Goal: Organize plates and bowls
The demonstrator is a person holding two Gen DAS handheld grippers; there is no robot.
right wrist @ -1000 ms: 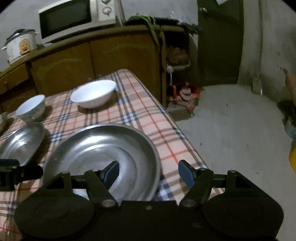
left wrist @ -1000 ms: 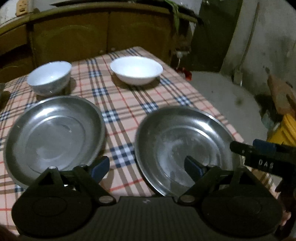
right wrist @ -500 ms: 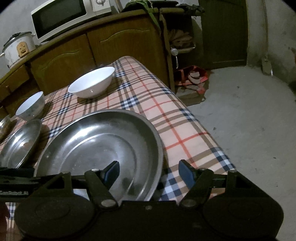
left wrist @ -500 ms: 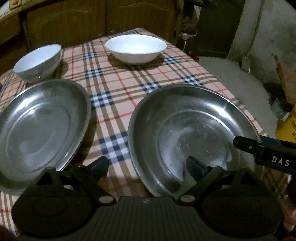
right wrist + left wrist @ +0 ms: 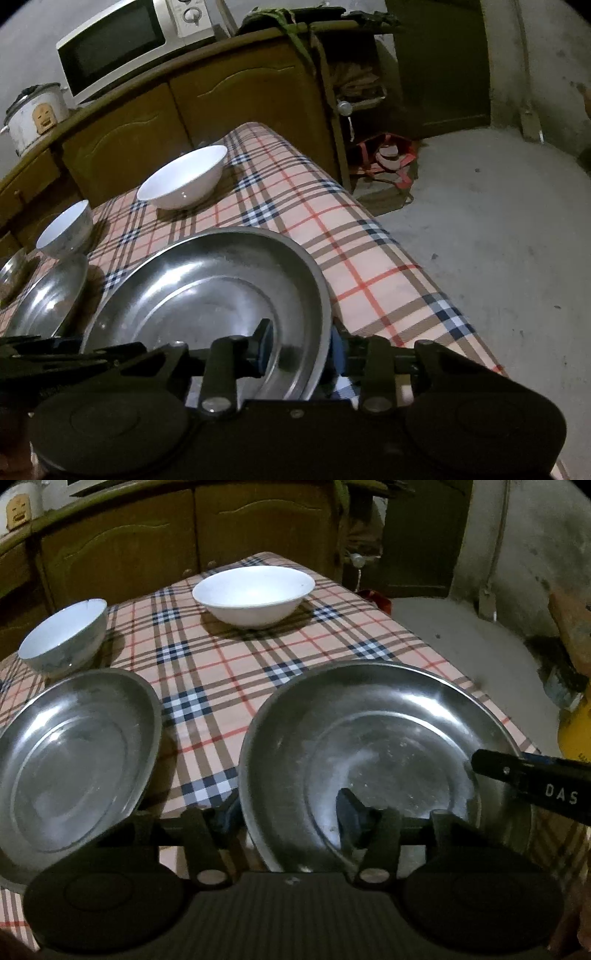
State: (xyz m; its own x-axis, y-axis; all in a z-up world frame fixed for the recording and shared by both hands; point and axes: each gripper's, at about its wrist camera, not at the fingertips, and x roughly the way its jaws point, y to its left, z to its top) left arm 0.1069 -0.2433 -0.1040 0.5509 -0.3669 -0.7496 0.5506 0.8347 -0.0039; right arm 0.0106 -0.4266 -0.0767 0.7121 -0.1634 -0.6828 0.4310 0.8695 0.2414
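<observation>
Two steel plates lie on the plaid tablecloth. The right steel plate [image 5: 388, 738] [image 5: 207, 288] is the nearer one. My left gripper [image 5: 289, 810] straddles its near-left rim, one finger outside and one inside, jaws closing onto the wall. My right gripper [image 5: 301, 347] straddles the near-right rim the same way, jaws closing, its outer pad against the edge. The left steel plate [image 5: 74, 757] [image 5: 51, 299] lies beside it, untouched. Behind stand a wide white bowl [image 5: 255, 594] [image 5: 184, 181] and a small white bowl [image 5: 62, 638] [image 5: 64, 229].
The table's right edge [image 5: 424, 280] drops to a concrete floor just beside the held plate. Wooden cabinets [image 5: 258, 528] back the table, with a microwave [image 5: 122, 40] and a rice cooker [image 5: 33, 110] on top. A red bag [image 5: 384, 158] lies on the floor.
Both grippers sank a little toward the right plate. Their jaws went from wide apart to narrowed around its rim, one finger inside and one outside.
</observation>
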